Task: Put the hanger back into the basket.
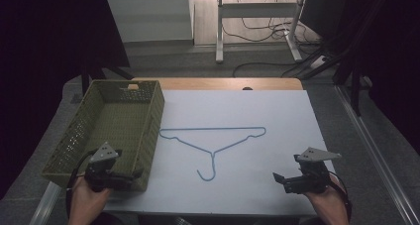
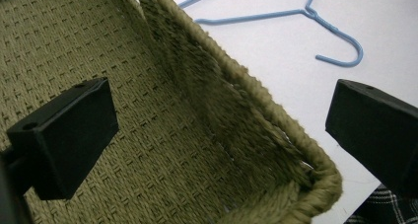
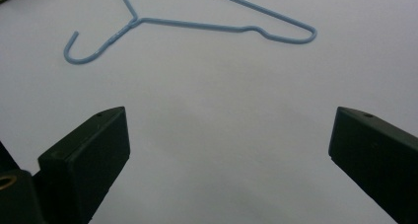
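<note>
Blue wire hanger [image 1: 214, 144] lies flat on the white table surface [image 1: 277, 116], roughly mid-sheet, hook pointing toward the person's edge, long bar on the far side. Nothing touches it. Olive woven basket [image 1: 111, 131] sits to the left of the hanger, its right wall just beside the hanger's left shoulder tip (close, but touching or not I can't tell from above). Left gripper [image 1: 108, 178] hangs over the basket's near right corner, left of the hanger's hook and well apart from it; jaws spread wide, nothing between them. In the left gripper view one jaw sits over the basket's woven floor, the other over the white surface outside it, with the basket rim [image 2: 276, 110] running between them and the hanger's hook [image 2: 340, 46] beyond. Right gripper [image 1: 297, 180] sits to the right of the hanger's hook, near the person's edge, well apart from the wire; jaws also wide, empty. The right gripper view looks across bare white surface to the hanger [image 3: 197, 24], with hook at left and one shoulder bend at right. A hand holds each gripper from below.
</note>
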### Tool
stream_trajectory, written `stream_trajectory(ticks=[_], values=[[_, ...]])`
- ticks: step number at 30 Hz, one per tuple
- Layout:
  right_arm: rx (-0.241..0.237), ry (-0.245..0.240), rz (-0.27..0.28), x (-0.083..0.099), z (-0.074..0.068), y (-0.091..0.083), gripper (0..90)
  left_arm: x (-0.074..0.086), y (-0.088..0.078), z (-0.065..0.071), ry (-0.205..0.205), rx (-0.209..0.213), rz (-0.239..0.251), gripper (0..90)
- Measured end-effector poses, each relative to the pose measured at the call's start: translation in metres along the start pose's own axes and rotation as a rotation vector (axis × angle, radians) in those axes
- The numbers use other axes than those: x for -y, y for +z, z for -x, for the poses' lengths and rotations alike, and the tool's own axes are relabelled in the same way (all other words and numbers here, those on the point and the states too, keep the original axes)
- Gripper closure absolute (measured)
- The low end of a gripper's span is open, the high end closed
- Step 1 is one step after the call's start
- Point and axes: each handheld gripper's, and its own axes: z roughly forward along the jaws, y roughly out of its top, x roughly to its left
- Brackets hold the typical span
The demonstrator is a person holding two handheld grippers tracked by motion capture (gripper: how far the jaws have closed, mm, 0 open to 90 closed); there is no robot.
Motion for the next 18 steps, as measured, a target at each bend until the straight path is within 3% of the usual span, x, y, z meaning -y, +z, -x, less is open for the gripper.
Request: stream_trajectory(ticks=[8, 18], values=[[0.017, -0.016, -0.003, 0.0018, 0.0002, 0.0002, 1.1, 0.0011, 0.0009, -0.0049, -0.018, 0.046, 0.005, 0.0], [0.012, 0.002, -0.009, 0.0019, 0.0009, 0.0012, 0.0, 0.0014, 0.0024, -0.0061, -0.025, 0.060, -0.006, 0.0]])
